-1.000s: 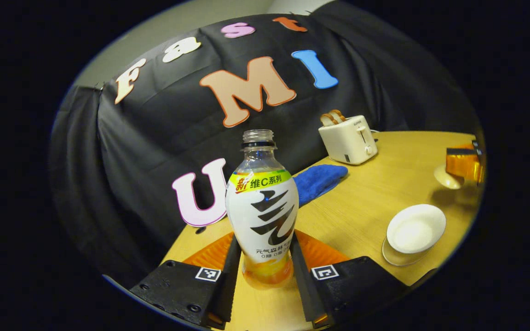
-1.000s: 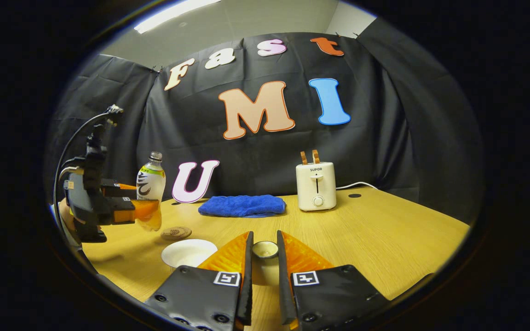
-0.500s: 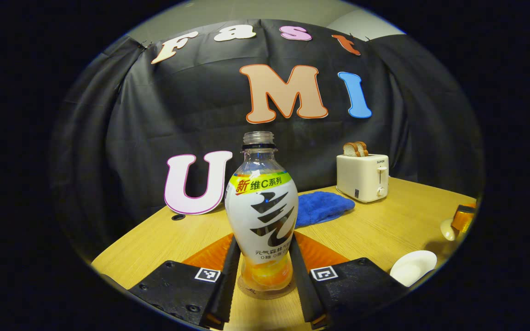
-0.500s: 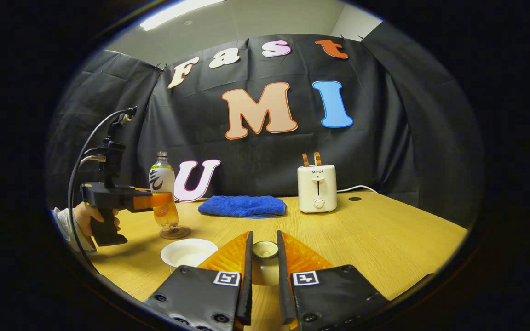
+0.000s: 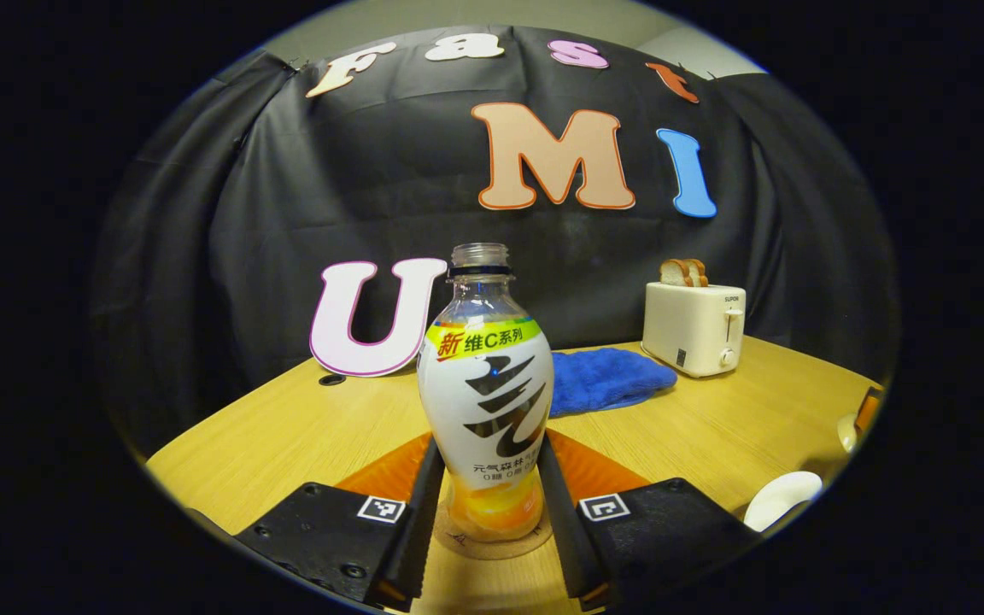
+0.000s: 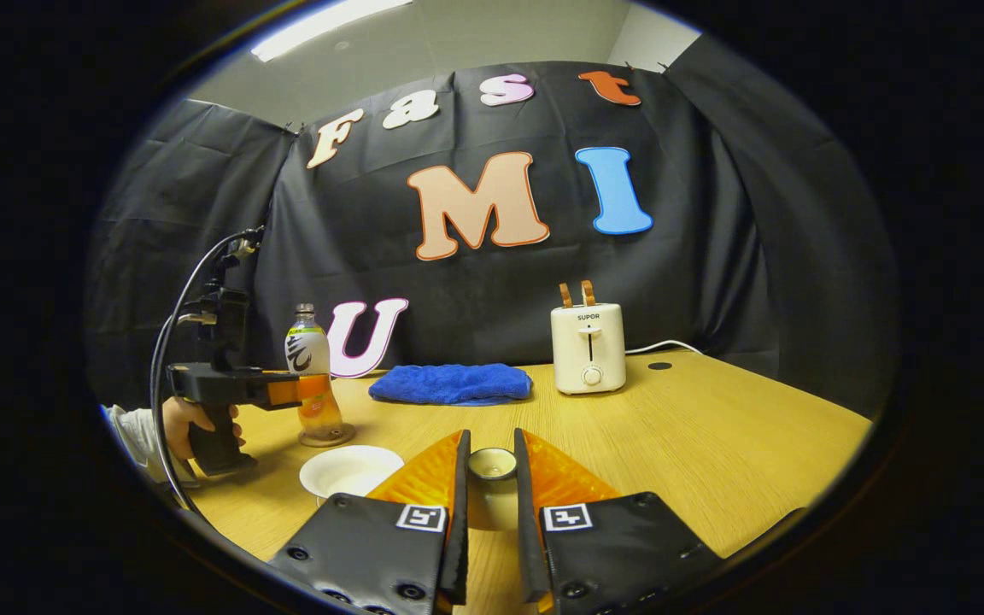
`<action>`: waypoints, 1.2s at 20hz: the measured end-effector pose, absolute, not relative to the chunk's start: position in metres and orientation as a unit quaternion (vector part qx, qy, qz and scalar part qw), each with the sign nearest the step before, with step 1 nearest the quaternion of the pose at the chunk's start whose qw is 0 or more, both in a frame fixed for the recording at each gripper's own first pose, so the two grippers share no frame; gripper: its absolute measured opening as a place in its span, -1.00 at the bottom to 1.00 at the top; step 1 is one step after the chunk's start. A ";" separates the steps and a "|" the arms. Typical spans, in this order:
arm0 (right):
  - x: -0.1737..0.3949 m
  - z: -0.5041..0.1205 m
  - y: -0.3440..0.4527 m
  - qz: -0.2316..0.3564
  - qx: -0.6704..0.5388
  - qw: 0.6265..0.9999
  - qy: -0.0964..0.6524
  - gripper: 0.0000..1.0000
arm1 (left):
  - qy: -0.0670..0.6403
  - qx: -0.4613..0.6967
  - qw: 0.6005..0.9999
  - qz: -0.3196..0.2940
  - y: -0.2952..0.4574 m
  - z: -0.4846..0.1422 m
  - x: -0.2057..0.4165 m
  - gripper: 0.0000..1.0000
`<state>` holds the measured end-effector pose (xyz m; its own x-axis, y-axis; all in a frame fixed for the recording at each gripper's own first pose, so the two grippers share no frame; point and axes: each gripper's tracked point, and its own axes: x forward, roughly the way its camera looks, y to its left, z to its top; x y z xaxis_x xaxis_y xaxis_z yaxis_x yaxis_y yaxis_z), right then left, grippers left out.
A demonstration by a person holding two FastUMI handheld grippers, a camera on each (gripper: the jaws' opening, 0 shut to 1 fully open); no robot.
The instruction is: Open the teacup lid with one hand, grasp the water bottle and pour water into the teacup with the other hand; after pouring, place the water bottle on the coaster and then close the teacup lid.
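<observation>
On the wooden table: one water bottle [image 5: 485,401], one coaster [image 5: 492,542], one teacup [image 6: 349,470], one lid [image 6: 492,465], one blue towel [image 6: 451,383], one toaster [image 6: 588,348].
Left gripper [image 5: 485,500]: its two fingers press on the lower sides of the water bottle, one on each side, closed around it.
Water bottle: upright, uncapped, its base resting on the round coaster, directly between the left gripper's fingers; orange liquid sits at the bottom.
Left gripper from the right gripper view: at the far left, a hand [image 6: 183,420] grips its handle and a cable loops above it.
Right gripper [image 6: 490,504]: fingers narrowed around the small lid, which sits between them near the tips; whether both fingers press on it, I cannot tell.
Teacup: white, open, near the right gripper's left finger, just right of the coaster.
Writing: the toaster front carries a short brand word; the bottle label has printed characters.
Toaster: cream, far right of the towel, two slices of bread [image 5: 684,272] standing in it.
Towel: between bottle and toaster, near the wall.
</observation>
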<state>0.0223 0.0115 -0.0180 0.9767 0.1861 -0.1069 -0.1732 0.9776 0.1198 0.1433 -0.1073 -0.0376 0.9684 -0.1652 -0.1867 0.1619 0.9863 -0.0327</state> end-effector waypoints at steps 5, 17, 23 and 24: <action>0.023 -0.017 0.011 0.089 0.056 0.993 0.058 -0.46 | 0.101 -0.019 0.991 -0.082 -0.106 -0.043 0.137 0.33; 0.023 -0.015 0.017 0.099 0.074 0.991 0.055 -0.46 | 0.059 0.006 0.995 -0.085 -0.102 -0.023 0.107 0.87; 0.026 -0.019 0.040 0.126 0.105 0.984 0.076 -0.41 | 0.039 -0.006 0.996 -0.083 -0.086 -0.015 0.081 0.87; 0.025 -0.017 0.045 0.129 0.104 0.983 0.077 -0.51 | 0.039 -0.008 0.996 -0.085 -0.085 -0.016 0.078 0.87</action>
